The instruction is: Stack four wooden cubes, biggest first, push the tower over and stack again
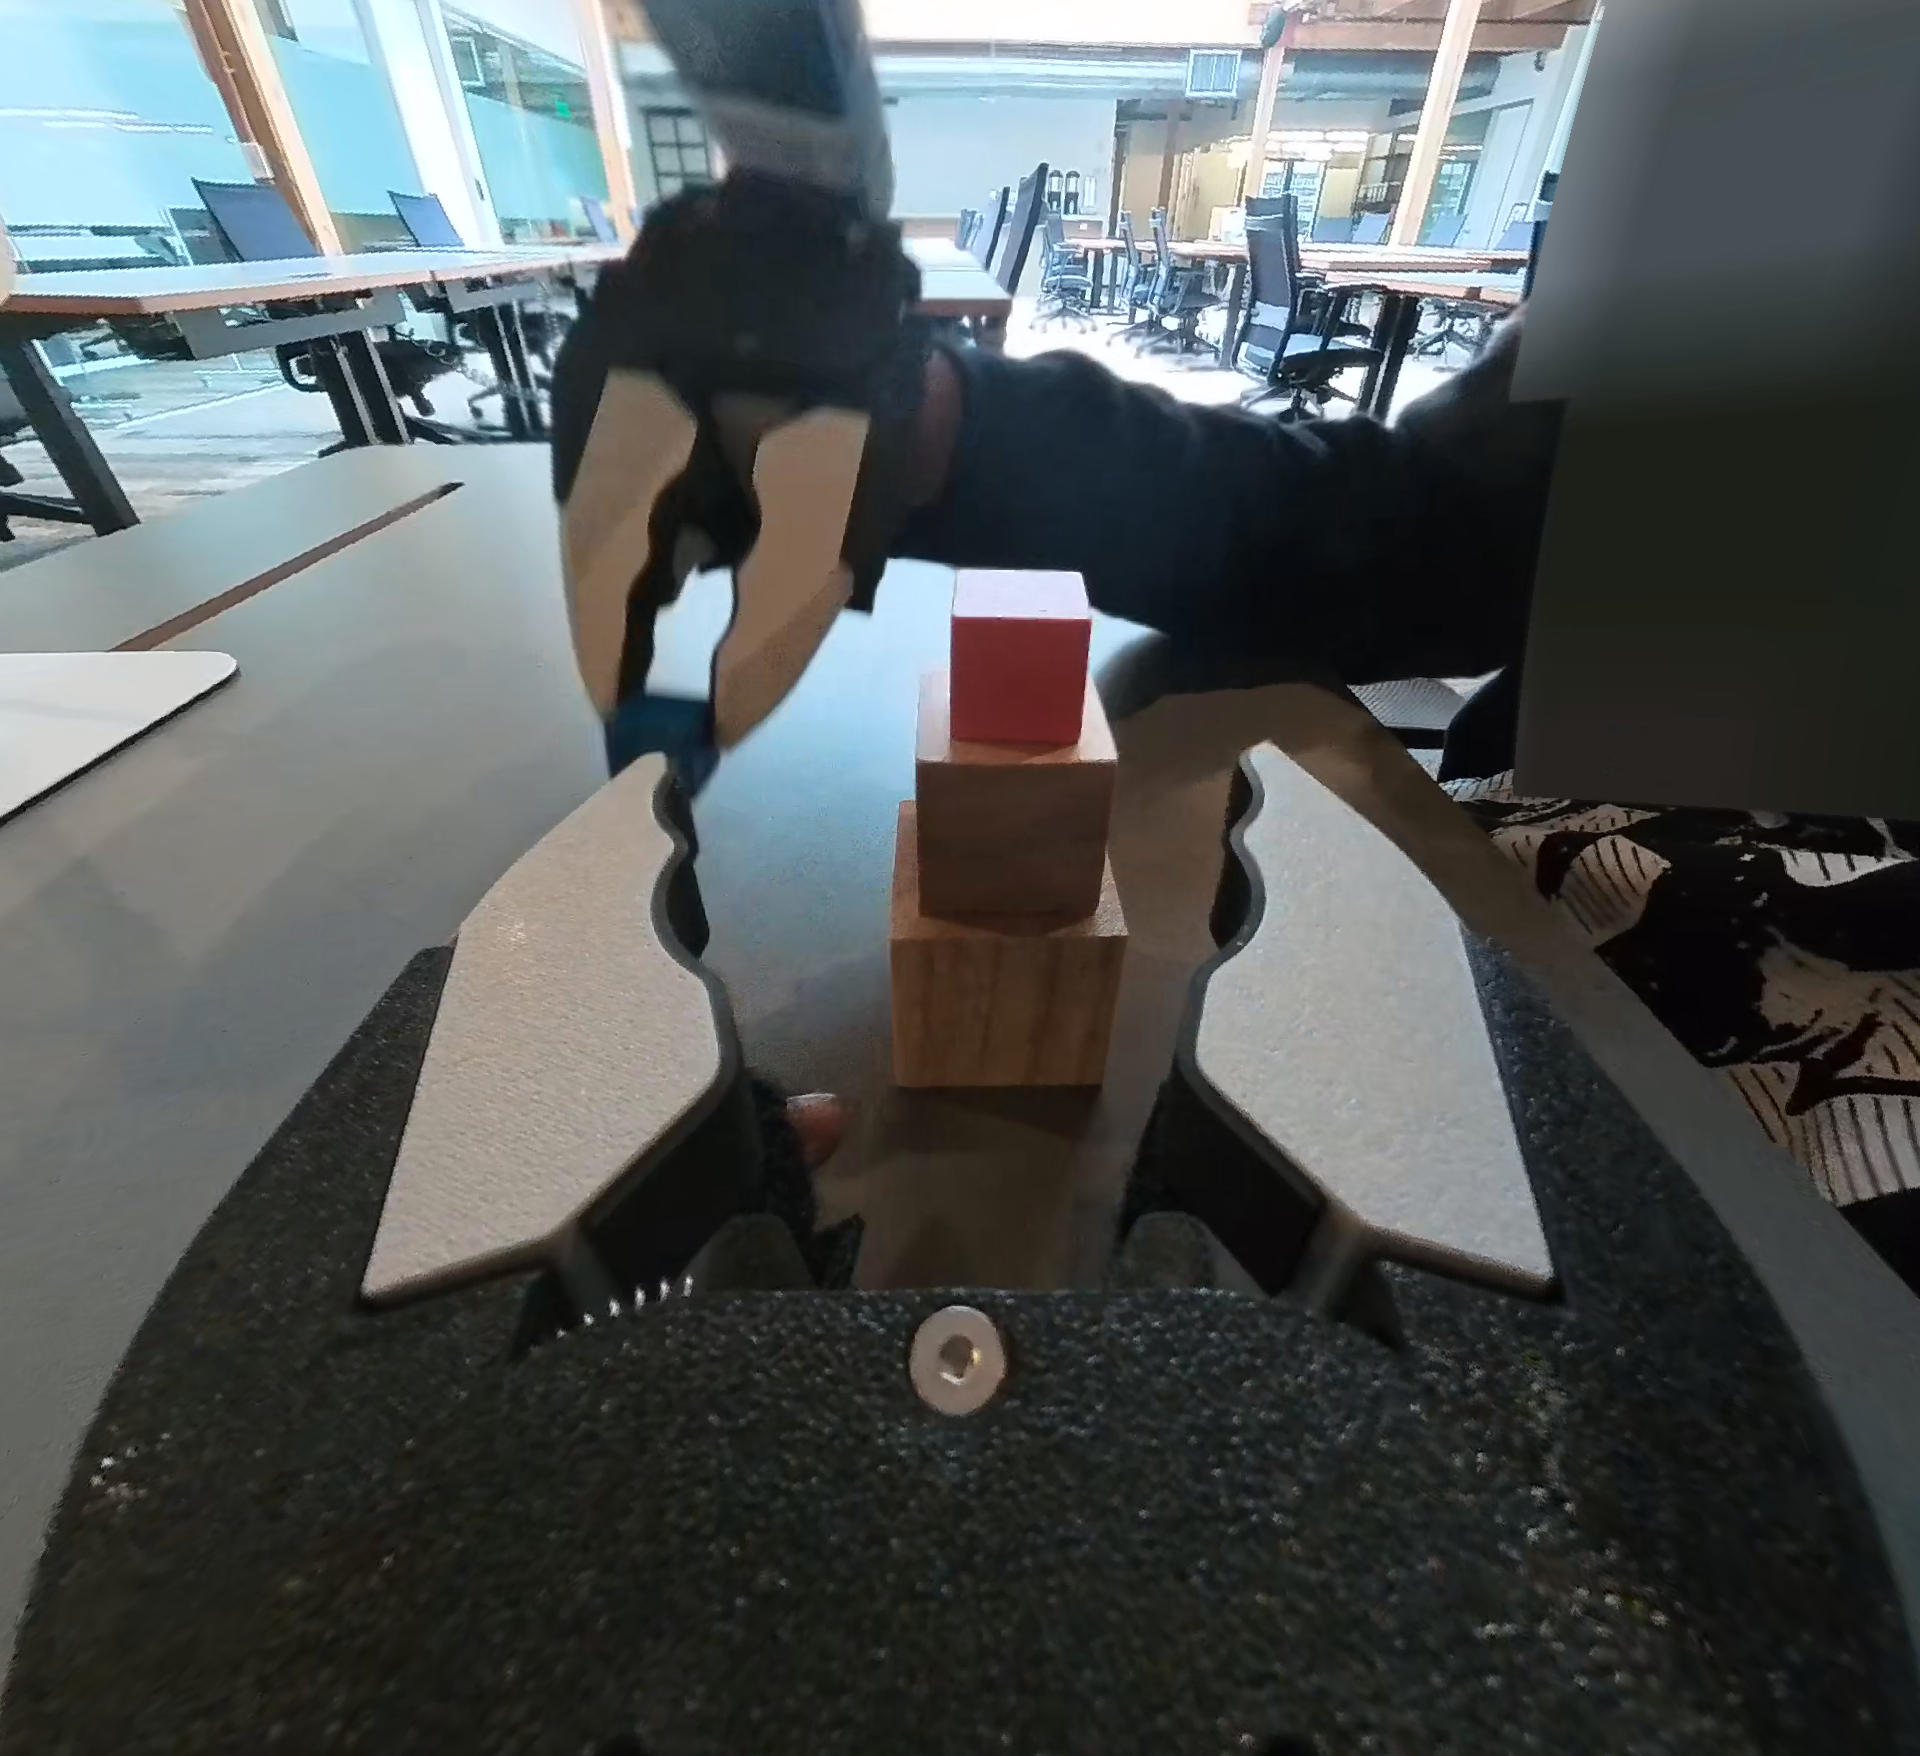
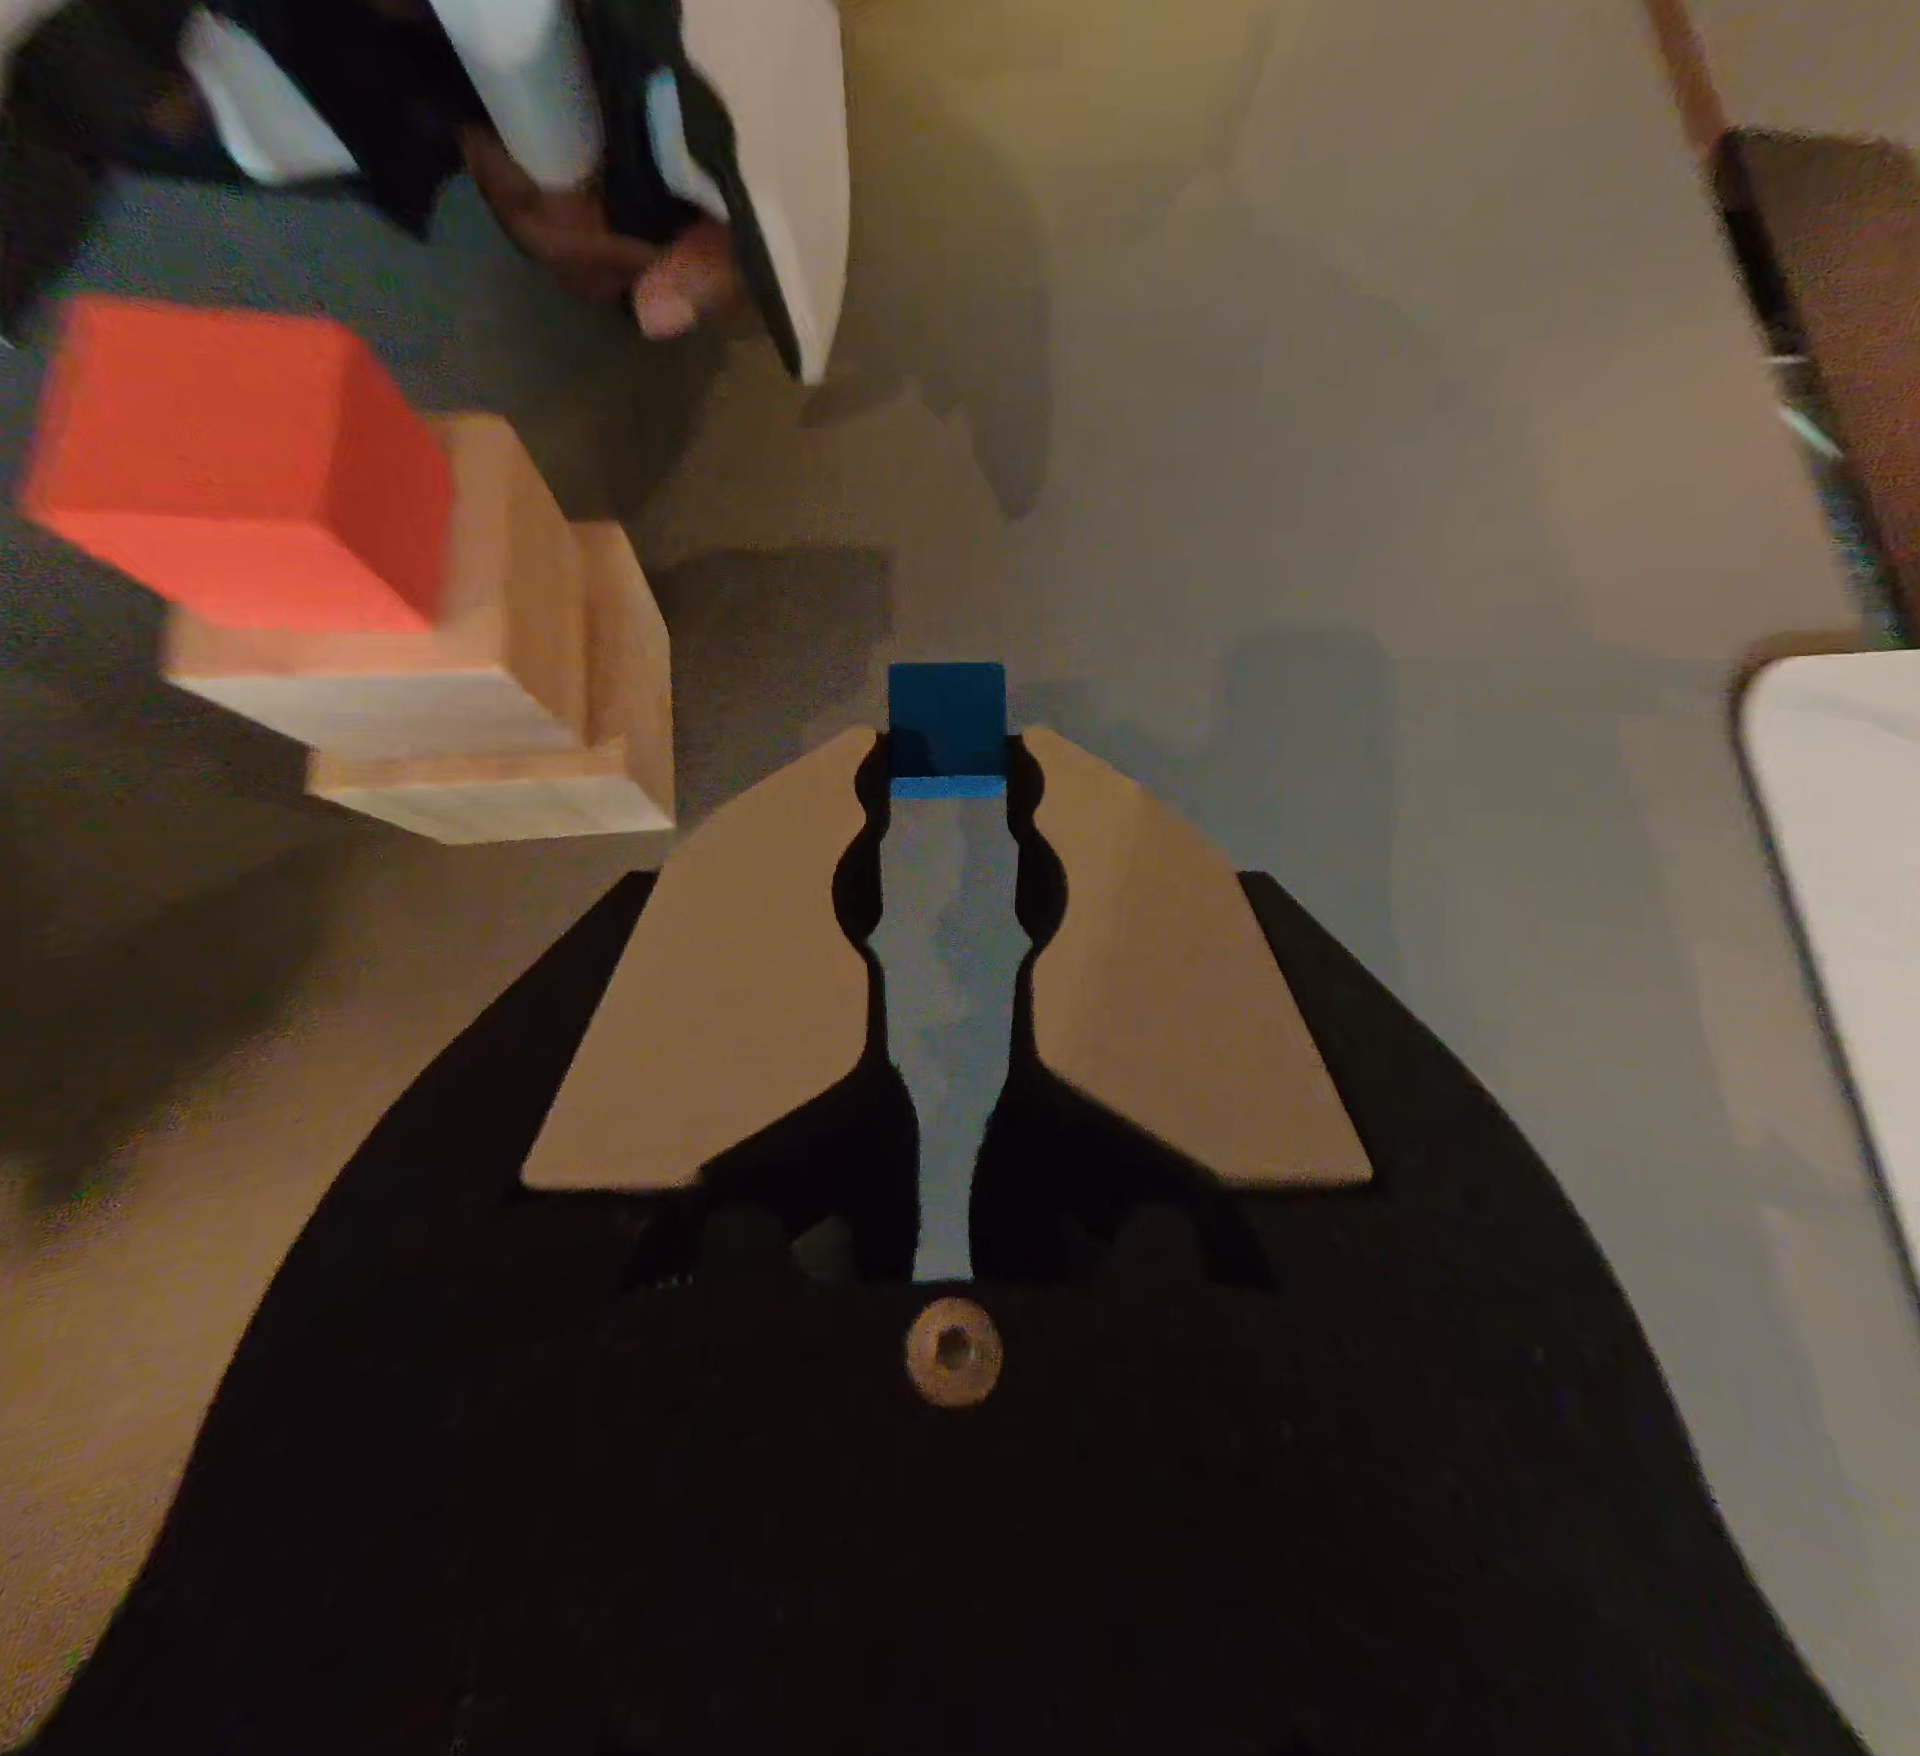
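Observation:
A tower of three cubes stands on the dark table: a large light wooden cube (image 1: 1006,1005) at the bottom, a darker wooden cube (image 1: 1013,823) on it, a red cube (image 1: 1018,657) on top. My left gripper (image 1: 956,833) is open, low at the table, its fingers either side of the tower and short of it. My right gripper (image 2: 948,750) is shut on a small blue cube (image 2: 948,719), pointing down, above the table to the left of the tower in the left wrist view (image 1: 665,719). The tower also shows in the right wrist view (image 2: 416,615).
A white pad (image 1: 94,719) lies on the table at the left and shows in the right wrist view (image 2: 1839,927). A black-and-white patterned cloth (image 1: 1714,958) lies at the right. A person's dark sleeve (image 1: 1195,501) reaches across behind the tower. Desks and chairs stand far behind.

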`<state>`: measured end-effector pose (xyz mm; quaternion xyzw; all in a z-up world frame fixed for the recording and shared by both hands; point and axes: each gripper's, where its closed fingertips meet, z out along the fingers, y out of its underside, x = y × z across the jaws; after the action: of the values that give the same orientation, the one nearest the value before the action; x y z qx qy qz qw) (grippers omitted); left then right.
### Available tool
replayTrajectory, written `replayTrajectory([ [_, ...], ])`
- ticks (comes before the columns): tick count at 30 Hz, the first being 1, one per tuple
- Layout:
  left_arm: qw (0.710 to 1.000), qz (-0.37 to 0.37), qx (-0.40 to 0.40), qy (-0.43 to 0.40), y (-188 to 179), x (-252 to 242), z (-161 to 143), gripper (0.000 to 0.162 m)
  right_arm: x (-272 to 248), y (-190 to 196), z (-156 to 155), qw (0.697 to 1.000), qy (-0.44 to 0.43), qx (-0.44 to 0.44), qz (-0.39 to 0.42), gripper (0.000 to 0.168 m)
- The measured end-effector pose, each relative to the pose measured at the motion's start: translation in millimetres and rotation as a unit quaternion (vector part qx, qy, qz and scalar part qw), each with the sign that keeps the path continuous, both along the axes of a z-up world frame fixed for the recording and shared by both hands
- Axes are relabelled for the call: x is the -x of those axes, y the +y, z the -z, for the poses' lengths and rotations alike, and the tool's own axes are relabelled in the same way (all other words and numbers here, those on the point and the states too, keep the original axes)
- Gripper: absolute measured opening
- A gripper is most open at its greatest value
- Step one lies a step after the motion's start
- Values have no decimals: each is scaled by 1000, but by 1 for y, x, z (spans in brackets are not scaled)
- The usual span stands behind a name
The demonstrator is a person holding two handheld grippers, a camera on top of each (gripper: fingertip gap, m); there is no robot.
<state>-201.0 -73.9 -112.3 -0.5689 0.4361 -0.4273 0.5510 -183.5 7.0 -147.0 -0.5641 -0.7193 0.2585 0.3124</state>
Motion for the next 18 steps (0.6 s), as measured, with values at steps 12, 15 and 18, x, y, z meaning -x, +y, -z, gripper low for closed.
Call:
replayTrajectory([
  [12,1000,-2,-4,6,0,-1,1,96,-11,-78,-93,1000,18,13,-18,21],
  [15,1000,-2,-4,7,0,-1,1,96,-6,-84,-79,1000,-10,25,-15,21],
  [18,1000,-1,-4,8,-1,-1,2,96,-3,-85,-67,999,-39,27,-6,21],
])
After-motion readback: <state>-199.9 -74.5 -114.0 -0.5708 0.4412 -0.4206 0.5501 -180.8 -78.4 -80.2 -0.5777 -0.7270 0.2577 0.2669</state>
